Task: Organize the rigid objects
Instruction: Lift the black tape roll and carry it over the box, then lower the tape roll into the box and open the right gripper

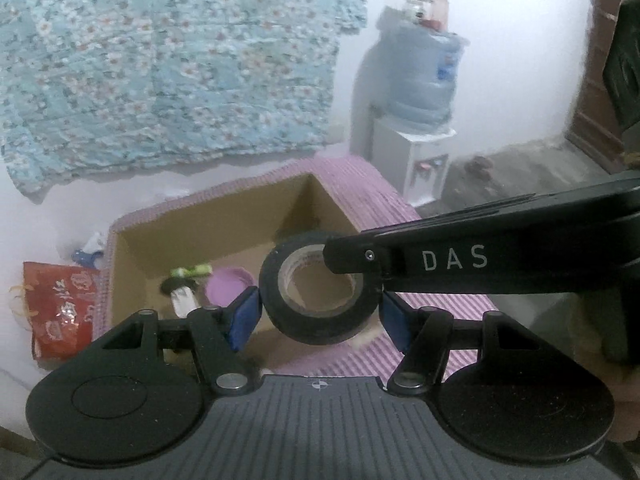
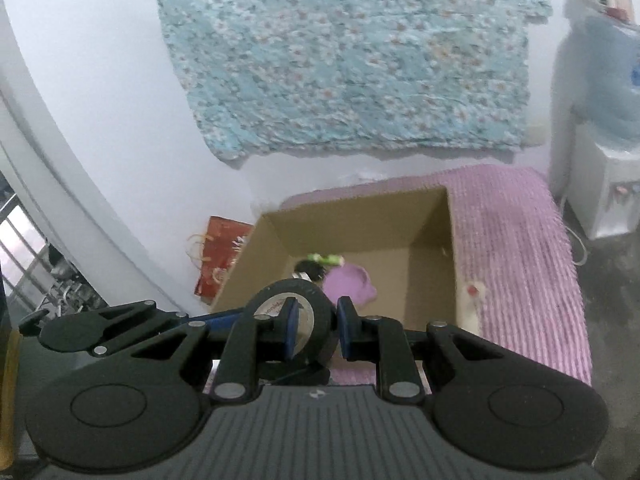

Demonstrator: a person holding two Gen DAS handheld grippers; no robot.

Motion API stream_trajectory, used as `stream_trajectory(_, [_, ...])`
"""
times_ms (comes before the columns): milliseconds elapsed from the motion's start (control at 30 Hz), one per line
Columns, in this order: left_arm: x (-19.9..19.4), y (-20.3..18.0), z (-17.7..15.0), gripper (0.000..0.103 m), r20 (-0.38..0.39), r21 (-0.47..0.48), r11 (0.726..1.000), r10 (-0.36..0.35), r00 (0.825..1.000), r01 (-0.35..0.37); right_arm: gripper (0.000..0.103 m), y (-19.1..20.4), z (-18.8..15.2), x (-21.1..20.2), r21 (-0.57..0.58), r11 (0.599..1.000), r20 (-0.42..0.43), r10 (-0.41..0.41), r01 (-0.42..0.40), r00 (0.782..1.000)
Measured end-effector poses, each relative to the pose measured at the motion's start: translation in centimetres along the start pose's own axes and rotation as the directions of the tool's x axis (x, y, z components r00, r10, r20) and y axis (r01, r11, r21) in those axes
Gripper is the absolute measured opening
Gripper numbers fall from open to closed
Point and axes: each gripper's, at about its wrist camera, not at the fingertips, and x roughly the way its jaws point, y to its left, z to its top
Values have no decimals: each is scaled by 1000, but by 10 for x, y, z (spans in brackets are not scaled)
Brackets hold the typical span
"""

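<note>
In the left wrist view, a red bag (image 1: 60, 312) lies on the floor at far left, just beside the striped purple mat (image 1: 360, 184). A cardboard box (image 1: 192, 224) stands open on the mat. Inside it lie a green item (image 1: 192, 270), a black-and-white item (image 1: 182, 292) and a purple lid (image 1: 228, 284); the two small items are too blurred to identify.

The left gripper (image 1: 320, 316) sits half open, its blue pads (image 1: 244, 316) pressed against opposite sides of the black tape roll (image 1: 320, 300). The roll hangs above the box's near edge, tilted, with its core facing the camera. From the right, the right gripper (image 1: 360, 260) reaches in; one finger sits inside the core.

In the right wrist view, the right gripper (image 2: 318, 328) is nearly closed. One pad sits inside the tape roll (image 2: 292, 300), the other outside, pinching the roll's wall. The left gripper (image 2: 120, 328) enters from the left edge and meets the roll on that side.

Further right on the mat, beside the box (image 2: 360, 220), lies a small white object (image 2: 472, 300) with a red spot. A water dispenser (image 2: 600, 160) stands at far right.
</note>
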Motion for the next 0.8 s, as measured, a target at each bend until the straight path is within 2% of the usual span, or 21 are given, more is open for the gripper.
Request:
stream_trajectory(233, [30,42,24,64,-62,-73,997,27,998,-31,23,-1,40,57,4,997,-92,74,-74,993])
stream_trajectory(433, [76,74,30,64,-194,-140,989,27,981,-55,23,-17,55,120,79,990,-225,135,-120,965])
stream_trajectory(533, [105,85,28,64,-273,-172,983,19,962,-68,23,-25,55,153,103,988,-295,138,-112,945])
stream_trajectory(800, [156,97,9,64,-439,-192,976,13,898,-108,23,-46,35,224,161,983,-473,151,-83,868])
